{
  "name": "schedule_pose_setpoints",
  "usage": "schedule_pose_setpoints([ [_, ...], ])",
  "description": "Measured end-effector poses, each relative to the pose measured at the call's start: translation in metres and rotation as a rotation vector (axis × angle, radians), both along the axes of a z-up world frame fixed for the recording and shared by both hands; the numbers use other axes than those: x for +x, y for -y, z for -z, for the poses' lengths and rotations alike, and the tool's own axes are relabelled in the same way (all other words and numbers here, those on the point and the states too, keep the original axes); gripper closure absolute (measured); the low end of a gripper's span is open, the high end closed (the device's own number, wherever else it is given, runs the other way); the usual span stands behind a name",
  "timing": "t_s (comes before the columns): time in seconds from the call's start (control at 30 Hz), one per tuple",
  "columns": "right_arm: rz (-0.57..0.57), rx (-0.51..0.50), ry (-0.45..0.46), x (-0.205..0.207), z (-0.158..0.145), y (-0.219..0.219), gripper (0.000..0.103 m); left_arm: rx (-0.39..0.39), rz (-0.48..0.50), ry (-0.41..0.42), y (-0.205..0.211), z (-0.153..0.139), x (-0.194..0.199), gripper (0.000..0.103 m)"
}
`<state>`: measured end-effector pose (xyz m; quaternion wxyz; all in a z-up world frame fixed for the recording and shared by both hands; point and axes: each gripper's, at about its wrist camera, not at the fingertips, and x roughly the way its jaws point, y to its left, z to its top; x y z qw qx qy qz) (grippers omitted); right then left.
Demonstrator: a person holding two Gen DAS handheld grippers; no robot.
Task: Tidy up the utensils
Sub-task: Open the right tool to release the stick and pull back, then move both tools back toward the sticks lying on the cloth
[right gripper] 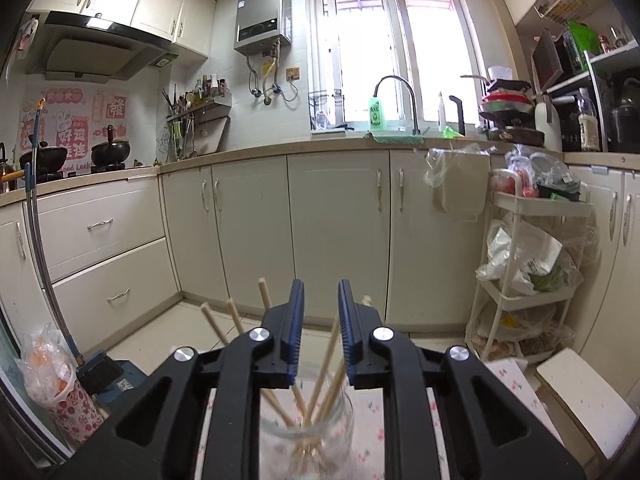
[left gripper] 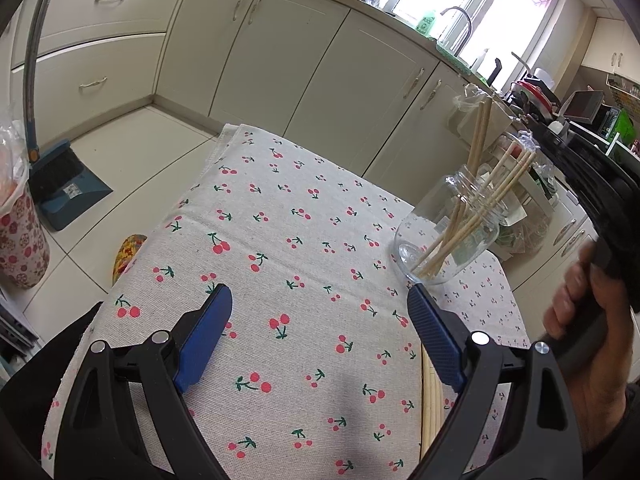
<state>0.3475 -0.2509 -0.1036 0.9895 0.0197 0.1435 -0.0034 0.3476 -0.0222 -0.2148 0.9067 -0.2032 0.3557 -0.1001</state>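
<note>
Glass jar (left gripper: 448, 228) on cherry cloth (left gripper: 280, 240), chopsticks (left gripper: 472, 208) upright inside. Right gripper (right gripper: 320, 300) directly above jar, jaws slightly apart, stick between them, pads clear. Loose chopsticks (left gripper: 430, 408) lie lengthwise just under left gripper (left gripper: 320, 296), wide open, empty, nearer.

The wall sticker (right gripper: 70, 136) behind the stove reads "Good Luck"; other labels are illegible.

Chopsticks (left gripper: 431, 412) cut off (bottom edge).
</note>
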Motion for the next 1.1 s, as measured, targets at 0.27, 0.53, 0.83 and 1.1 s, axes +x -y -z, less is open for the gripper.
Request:
schedule_pose_setpoints([
  [0.27, 0.020, 0.051, -0.263, -0.067, 0.035, 0.007, 0.055, 0.020, -0.004, -0.010, 0.004, 0.001, 0.001, 0.017],
  [0.53, 0.002, 0.066, -0.526, -0.117, 0.093, 0.004, 0.055, 0.058, -0.001, -0.040, 0.011, 0.003, 0.004, 0.017],
  [0.83, -0.012, 0.076, -0.627, -0.135, 0.112, -0.008, 0.055, 0.159, 0.034, -0.102, 0.025, 0.006, 0.007, 0.016],
  [1.1, 0.007, 0.078, -0.654, -0.144, 0.116, -0.010, 0.055, 0.237, 0.064, -0.099, 0.029, 0.002, -0.034, 0.016],
])
